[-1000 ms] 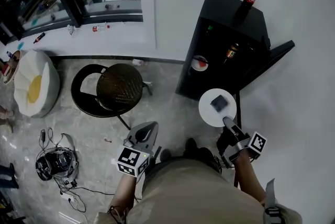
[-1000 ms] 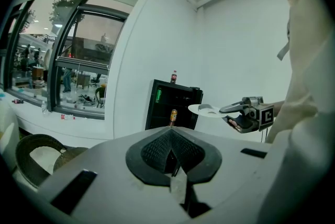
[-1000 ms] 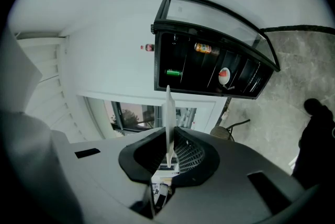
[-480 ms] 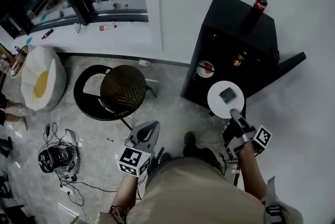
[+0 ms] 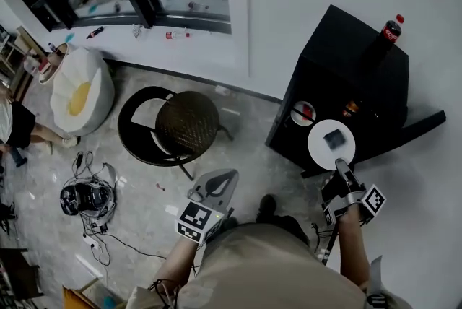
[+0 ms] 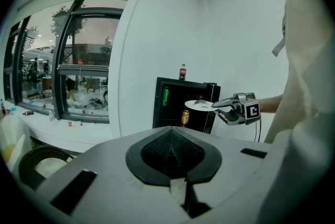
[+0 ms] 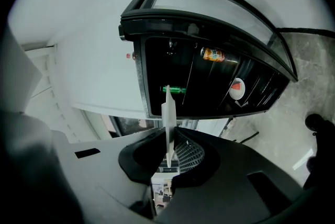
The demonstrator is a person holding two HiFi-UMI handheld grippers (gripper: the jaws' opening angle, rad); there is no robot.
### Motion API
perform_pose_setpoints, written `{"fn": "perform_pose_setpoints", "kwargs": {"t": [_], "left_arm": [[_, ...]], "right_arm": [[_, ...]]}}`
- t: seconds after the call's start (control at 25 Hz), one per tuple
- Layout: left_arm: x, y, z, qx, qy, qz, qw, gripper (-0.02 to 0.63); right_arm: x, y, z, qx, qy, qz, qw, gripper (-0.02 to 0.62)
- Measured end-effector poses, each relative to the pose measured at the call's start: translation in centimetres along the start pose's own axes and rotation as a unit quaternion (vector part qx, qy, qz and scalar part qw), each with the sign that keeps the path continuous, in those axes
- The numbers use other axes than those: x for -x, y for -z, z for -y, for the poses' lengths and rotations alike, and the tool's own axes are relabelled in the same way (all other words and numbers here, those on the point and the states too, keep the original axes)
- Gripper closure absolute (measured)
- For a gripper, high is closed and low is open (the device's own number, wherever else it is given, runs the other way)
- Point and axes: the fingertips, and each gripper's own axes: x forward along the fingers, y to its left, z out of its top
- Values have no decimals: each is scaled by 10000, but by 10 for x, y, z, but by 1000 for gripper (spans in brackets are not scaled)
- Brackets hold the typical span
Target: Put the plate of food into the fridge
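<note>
Right gripper (image 5: pixel 339 164), clamped on the rim of the white plate (image 5: pixel 331 144), is bringing it nearer the open black fridge (image 5: pixel 346 62); sliding it inside likely comes next; left gripper (image 5: pixel 215 187) is hanging empty, jaws together.

No print is legible: the red label on the cola bottle (image 5: pixel 390 31) atop the black fridge (image 5: pixel 346 55) is too small.

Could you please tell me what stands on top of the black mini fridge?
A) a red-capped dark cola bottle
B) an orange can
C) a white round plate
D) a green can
A: the red-capped dark cola bottle stands upright on top of the black mini fridge; the green can sits inside it, and the right gripper holds the white round plate.
</note>
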Motion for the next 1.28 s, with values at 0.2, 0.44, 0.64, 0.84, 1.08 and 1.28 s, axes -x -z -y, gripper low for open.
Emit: {"fn": "perform_pose_setpoints", "kwargs": {"t": [0.2,0.44,0.64,0.84,1.08,1.28], "left_arm": [[-1,1,-7,23,-152,-151,9998,598],[-19,-5,-4,18,-234,-268,9994,598],[-31,-13,-1,-76,-190,-163,9997,598],[-50,-15,4,-104,-117,-204,9997,598],[-65,-16,5,-100,-54,-242,9996,598],[-65,-9,2,-51,-125,-232,9996,598]], "right_arm": [[-25,-17,5,69,-34,3,10000,565],[-46,-34,3,-50,-45,-30,10000,565],[-51,-43,4,-110,-83,58,9999,565],[-55,-57,7,-183,-97,144,9997,565],[-63,-71,12,-157,-69,248,9995,565],[-71,-79,19,-62,-37,289,9996,565]]}}
